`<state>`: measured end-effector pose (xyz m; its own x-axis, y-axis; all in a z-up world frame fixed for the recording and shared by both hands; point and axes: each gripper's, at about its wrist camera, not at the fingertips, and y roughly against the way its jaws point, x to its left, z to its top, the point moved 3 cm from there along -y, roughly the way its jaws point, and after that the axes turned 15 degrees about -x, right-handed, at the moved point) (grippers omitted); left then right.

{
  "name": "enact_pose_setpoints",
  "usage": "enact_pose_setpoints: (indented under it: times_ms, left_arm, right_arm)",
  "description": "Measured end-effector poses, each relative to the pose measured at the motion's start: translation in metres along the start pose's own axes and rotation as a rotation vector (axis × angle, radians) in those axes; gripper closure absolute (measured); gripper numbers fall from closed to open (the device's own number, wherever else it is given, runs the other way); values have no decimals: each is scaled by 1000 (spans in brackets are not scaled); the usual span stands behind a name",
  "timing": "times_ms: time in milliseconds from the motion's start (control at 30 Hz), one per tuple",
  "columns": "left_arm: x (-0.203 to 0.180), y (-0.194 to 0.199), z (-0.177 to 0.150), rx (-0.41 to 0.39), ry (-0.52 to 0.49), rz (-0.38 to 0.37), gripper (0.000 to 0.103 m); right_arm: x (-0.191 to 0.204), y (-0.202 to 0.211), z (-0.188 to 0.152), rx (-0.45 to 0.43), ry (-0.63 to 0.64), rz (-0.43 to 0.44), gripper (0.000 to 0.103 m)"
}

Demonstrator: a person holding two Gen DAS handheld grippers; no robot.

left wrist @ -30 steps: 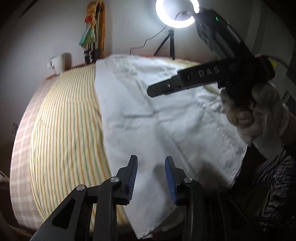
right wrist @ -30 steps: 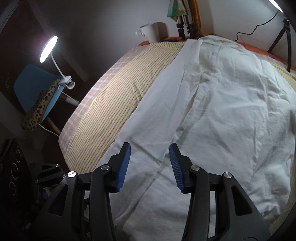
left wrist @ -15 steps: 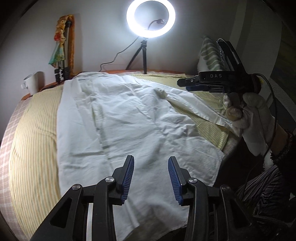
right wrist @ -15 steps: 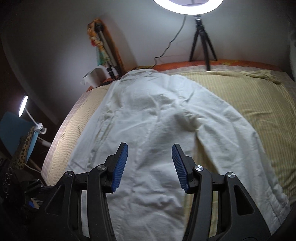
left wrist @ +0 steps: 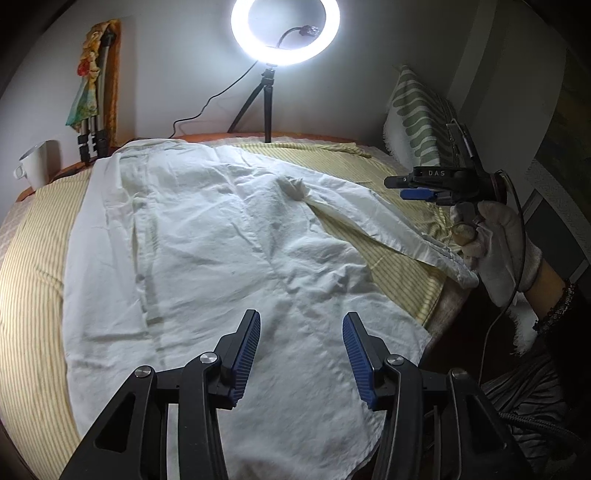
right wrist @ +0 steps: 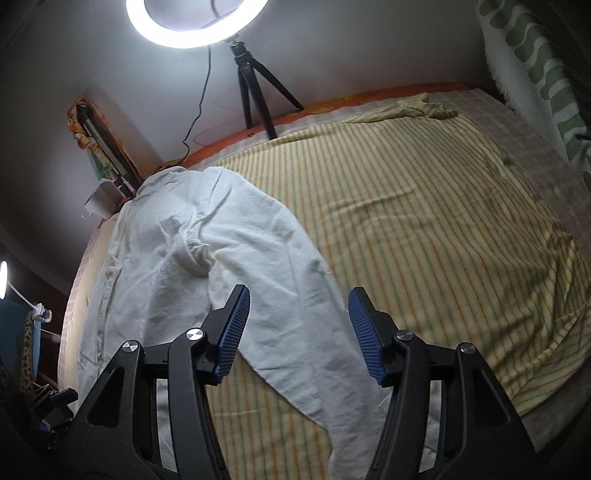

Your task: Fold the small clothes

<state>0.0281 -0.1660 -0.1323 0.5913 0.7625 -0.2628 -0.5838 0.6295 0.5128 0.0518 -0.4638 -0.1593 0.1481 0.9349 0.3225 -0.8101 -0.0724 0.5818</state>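
A white shirt [left wrist: 221,236] is lying spread out flat on a bed with a yellow striped sheet [left wrist: 33,258]. The shirt is wrinkly. Its top end is pointing to the far edge of the bed, and its bottom edge is hanging a little over the near edge. One long sleeve [right wrist: 295,295] is sticking out to the side across the stripes, with its cuff near the bed's edge.

Shirt [left wrist: 229,236] on bedspread [right wrist: 424,206]; ring light [left wrist: 285,31] behind; mug [left wrist: 35,164] left.
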Motion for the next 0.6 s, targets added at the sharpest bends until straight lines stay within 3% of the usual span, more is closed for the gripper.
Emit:
enact_pose_setpoints:
  times_ms: [300,367,433,533,600]
  left_arm:
    - [-8,-29,-1,32,12,-25,55]
    - [-8,-31,-2,38,13,-29,55]
    - [-9,-32,-2,38,6,-31,56]
    - [-9,-32,-3,35,-11,-29,57]
    - [-8,-30,-3,32,-15,-25,57]
  right_arm:
    - [-28,-23,-16,75,-38,8,44]
    - [-24,-30,-22,99,-19,14,53]
    - [-19,-38,-25,130,-7,18,81]
    - [-15,-42,-26,134,-7,15,96]
    - [-10,-39,-22,117,-13,16,98]
